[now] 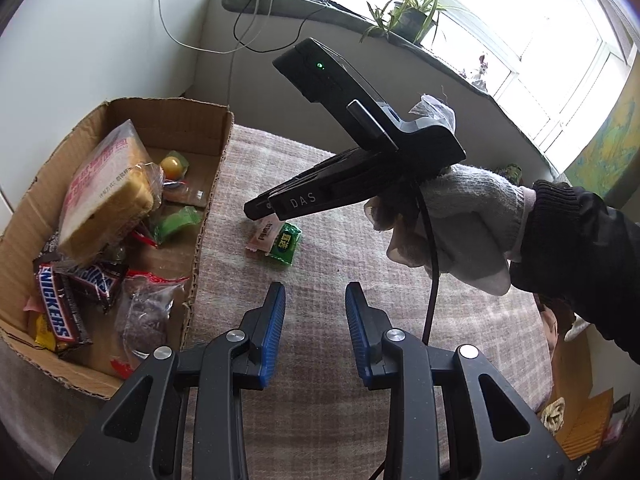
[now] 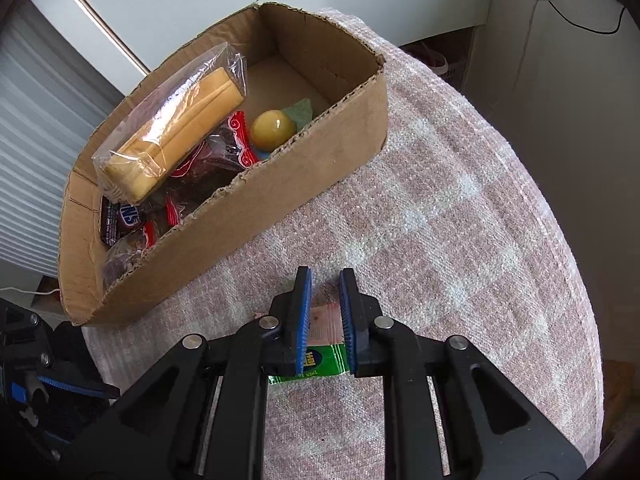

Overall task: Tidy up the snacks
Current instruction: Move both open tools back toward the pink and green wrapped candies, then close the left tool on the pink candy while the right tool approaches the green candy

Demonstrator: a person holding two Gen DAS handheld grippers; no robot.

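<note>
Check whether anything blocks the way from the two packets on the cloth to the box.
Nothing visible does. The pink packet and green packet lie on bare cloth beside the box. Only its low near wall must be cleared. The right tongs hover above them.

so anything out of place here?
Two small packets, pink and green, lie on the blanket outside the cardboard box, under the right gripper. The box's cut edges are ragged.
</note>
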